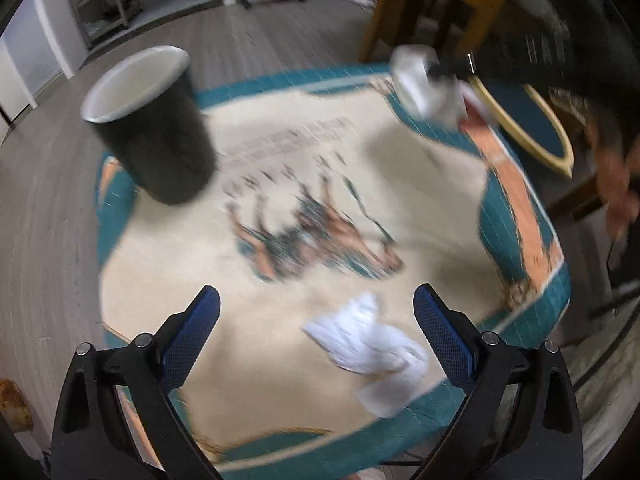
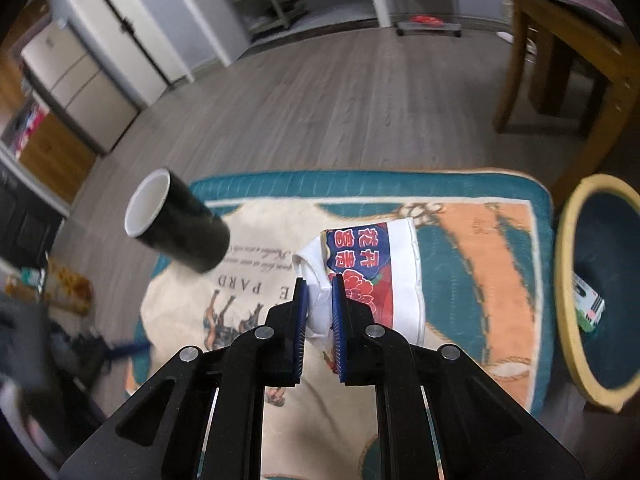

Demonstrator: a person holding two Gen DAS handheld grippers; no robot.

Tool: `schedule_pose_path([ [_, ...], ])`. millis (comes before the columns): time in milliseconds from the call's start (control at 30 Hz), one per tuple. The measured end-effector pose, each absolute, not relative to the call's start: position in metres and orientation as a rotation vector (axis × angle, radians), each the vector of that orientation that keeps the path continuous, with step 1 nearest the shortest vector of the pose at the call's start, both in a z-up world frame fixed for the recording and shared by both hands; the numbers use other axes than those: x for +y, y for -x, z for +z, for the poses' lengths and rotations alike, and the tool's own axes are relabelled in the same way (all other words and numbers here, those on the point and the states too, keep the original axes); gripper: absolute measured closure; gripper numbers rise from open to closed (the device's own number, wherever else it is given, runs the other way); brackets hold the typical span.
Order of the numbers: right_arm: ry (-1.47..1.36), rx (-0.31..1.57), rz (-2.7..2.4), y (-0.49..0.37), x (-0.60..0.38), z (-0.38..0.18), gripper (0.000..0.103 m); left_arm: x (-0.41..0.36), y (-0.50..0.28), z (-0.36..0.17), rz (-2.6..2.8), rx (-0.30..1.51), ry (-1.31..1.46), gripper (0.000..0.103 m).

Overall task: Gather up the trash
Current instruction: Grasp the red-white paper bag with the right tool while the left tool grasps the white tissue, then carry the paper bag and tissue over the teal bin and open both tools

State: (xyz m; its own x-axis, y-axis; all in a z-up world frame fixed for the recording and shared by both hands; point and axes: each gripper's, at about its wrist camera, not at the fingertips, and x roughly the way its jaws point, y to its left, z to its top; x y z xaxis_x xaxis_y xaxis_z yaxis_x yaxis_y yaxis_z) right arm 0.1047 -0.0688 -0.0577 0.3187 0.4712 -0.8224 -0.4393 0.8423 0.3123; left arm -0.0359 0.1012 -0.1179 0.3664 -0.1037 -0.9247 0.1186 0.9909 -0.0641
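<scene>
Two pieces of trash show in the left wrist view. A crumpled white tissue lies on the rug, between the spread fingers of the left gripper but nearer its right finger; that gripper is released and holds nothing. Farther off, the right gripper carries a pale wrapper above the rug's far edge, near a chair. A black cup with a white inside stands on the rug's left border. The view is blurred, so the finer detail is lost.

From the right wrist view, the right gripper is clenched on a folded white edge of the wrapper, a printed packet with red and blue panels, held clear of the rug. To the right, just off the rug, sits a yellow-rimmed bin with a small box already inside. The cup stands to the left.

Both pieces look light, soft and easily crushed. The tissue is probably best pinched across its bunched middle, pressing slightly into the rug. The packet, gripped only by one edge, might slip if swung.
</scene>
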Motion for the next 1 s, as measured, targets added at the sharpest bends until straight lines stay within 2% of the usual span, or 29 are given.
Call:
schedule_pose_path([
  [67,-0.044,1.079,0.602,-0.104,-0.072,-0.050,0.089,0.088,0.038,-0.130,-0.156,1.235,-0.051,0.020],
  [133,-0.044,1.059,0.606,-0.100,-0.075,-0.041,0.089,0.080,0.040,-0.143,-0.171,1.293,-0.087,0.038],
  [200,-0.047,1.048,0.611,-0.095,-0.078,-0.035,0.089,0.080,0.039,-0.153,-0.179,1.343,-0.098,0.080],
  [300,-0.048,1.017,0.613,-0.089,-0.088,-0.021,0.090,0.087,0.036,-0.153,-0.164,1.353,-0.066,0.096],
  [467,-0.090,0.962,0.587,-0.082,-0.111,0.001,0.089,0.091,0.032,-0.126,-0.143,1.255,-0.052,0.098],
  [733,-0.127,0.888,0.492,-0.070,-0.174,0.026,0.089,0.067,0.015,-0.052,-0.178,1.038,-0.066,0.098],
  [1000,-0.198,0.863,0.341,-0.075,-0.269,0.026,0.089,0.001,-0.040,-0.007,-0.294,0.900,0.027,0.098],
])
